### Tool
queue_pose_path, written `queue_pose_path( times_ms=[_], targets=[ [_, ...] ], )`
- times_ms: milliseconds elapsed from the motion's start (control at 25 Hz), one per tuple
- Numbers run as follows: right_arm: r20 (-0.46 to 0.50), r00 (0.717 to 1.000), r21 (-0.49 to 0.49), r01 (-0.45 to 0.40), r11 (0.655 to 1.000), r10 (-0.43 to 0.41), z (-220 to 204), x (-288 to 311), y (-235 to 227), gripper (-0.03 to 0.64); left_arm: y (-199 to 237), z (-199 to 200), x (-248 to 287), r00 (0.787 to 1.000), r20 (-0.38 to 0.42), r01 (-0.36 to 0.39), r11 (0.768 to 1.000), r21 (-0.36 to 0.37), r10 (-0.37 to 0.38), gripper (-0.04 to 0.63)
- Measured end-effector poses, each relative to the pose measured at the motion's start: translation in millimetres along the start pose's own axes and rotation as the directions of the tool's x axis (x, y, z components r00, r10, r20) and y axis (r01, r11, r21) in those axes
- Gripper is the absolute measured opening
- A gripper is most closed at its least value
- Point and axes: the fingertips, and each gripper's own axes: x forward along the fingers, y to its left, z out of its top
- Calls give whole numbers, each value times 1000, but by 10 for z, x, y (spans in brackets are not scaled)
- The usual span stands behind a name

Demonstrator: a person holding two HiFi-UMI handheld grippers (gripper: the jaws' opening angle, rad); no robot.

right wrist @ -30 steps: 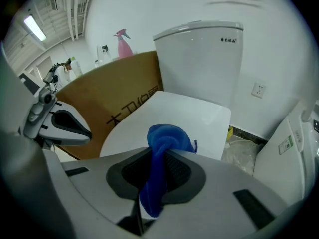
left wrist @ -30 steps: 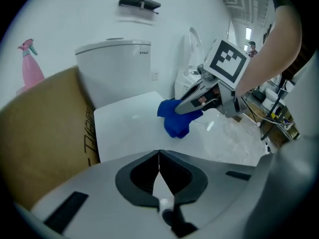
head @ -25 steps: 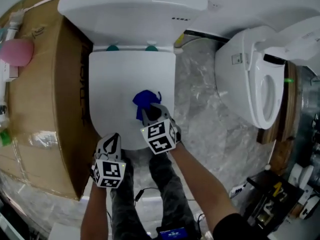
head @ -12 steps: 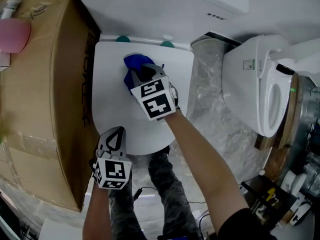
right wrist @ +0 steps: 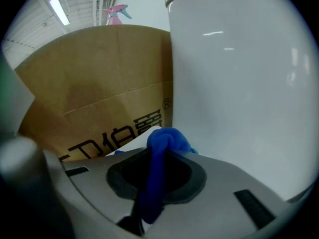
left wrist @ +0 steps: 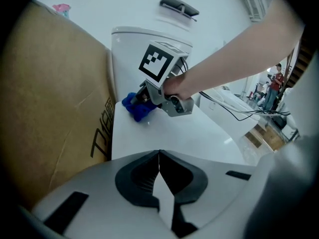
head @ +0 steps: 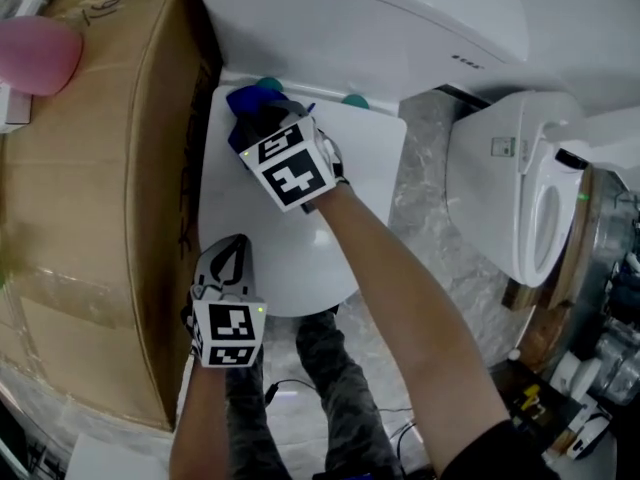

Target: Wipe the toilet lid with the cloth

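1. Head view: We find the right gripper (head: 262,118) at the rear left corner of the toilet lid (head: 300,258), just in front of the cistern (head: 380,18) and beside the cardboard box (head: 100,218). The blue cloth (head: 243,101) bunches at its tip and rests on the lid. The left gripper (head: 232,258) hovers over the lid's front left edge, well apart from the cloth.

2. Left gripper view: Its jaws meet along one line with nothing between them, so this claw is closed and empty. Ahead of it lies bare white lid, with the cloth and the right gripper at the far end by the cistern.

3. Right gripper view: The jaws are clamped on a fold of the cloth, which runs up between the pads and bulges past the tips. The cistern wall stands close on the right, the box on the left.

4. Judgement: The lid's long axis runs from the cistern toward the person. With the cloth at the rear corner, the open surface lies toward the person and to the right. We judge the next stroke belongs to the right hand alone.
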Motion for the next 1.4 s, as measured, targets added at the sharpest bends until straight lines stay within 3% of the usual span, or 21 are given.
queue_pose_path(
  times_ms=[200, 480, 1040, 1240, 1400],
  targets=[
    [-19, 999, -92, -44, 995, 43, 108, 141, 187, 57, 135, 14, 42, 999, -12, -47, 996, -72, 46, 11],
    [-75, 985, -183, -166, 969, 155, -23, 163, 751, 57, 119, -135, -101, 998, -27, -66, 994, -85, 64, 11],
    [-128, 941, -178, -332, 926, 313, -592, -193, 1550, 57, -70, -500, -470, 995, -64, -80, 994, -80, 75, 11],
    [-133, 925, -167, -374, 912, 355, -850, -417, 1804, 57, -127, -638, -622, 994, -74, -89, 986, -139, 79, 11],
    [-140, 913, -164, -403, 900, 383, -1097, -617, 2016, 57, -199, -761, -719, 993, -82, -93, 987, -135, 82, 11]
  ],
)
